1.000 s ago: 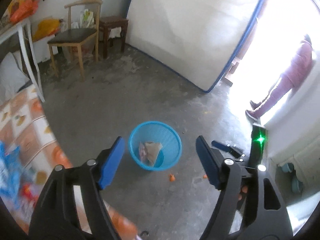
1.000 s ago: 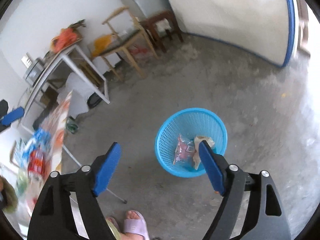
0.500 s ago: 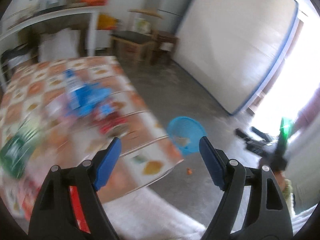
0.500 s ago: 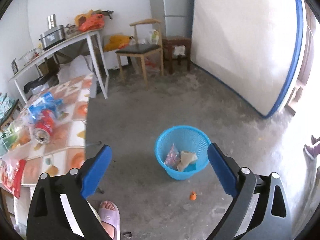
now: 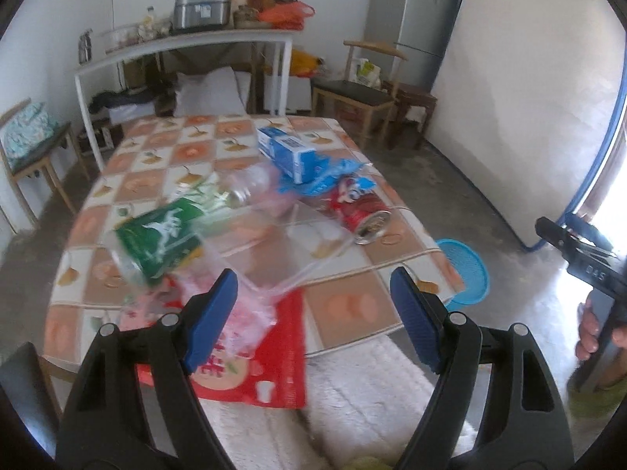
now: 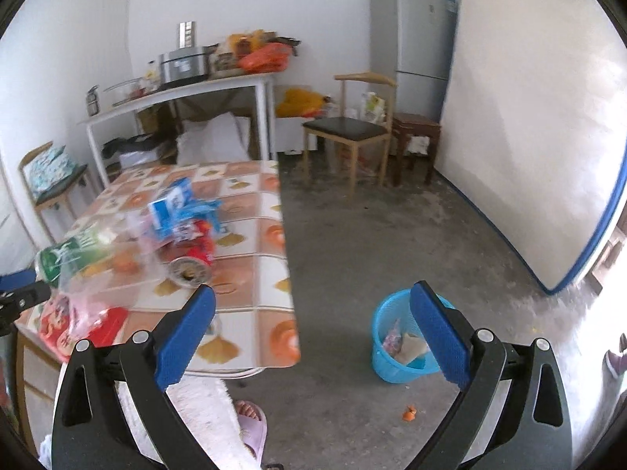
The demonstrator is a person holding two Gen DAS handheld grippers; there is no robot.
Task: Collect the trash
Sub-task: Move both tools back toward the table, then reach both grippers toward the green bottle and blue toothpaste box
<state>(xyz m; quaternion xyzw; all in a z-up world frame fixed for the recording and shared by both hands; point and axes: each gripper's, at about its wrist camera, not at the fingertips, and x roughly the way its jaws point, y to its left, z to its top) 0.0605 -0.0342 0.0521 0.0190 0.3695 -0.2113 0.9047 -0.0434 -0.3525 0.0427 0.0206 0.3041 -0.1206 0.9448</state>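
From the left wrist camera, the left gripper [image 5: 313, 315] hangs with its two blue fingers [image 5: 211, 315] spread wide and nothing between them. Below it the table [image 5: 156, 156] with its orange-checked cloth carries the trash: one green carton [image 5: 156, 237], one blue-and-white carton [image 5: 288, 152], one red can [image 5: 362, 213] lying on its side with its open end toward the camera, one clear plastic bag [image 5: 266, 250], and one red packet [image 5: 254, 360] at the near edge. One blue basket [image 5: 468, 274] stands on the floor just beyond the table's right corner. A second ago this view looked straight down into the basket; now it has swung over the table.

From the right wrist camera, the right gripper [image 6: 313, 337] is also spread wide and empty. The basket [image 6: 395, 337] sits on the concrete floor near the table [image 6: 254, 235], holding a couple of wrappers [image 6: 403, 344]. One orange scrap [image 6: 409, 414] lies on the floor close by. Compared with half a second ago, the table fills more of the left side.
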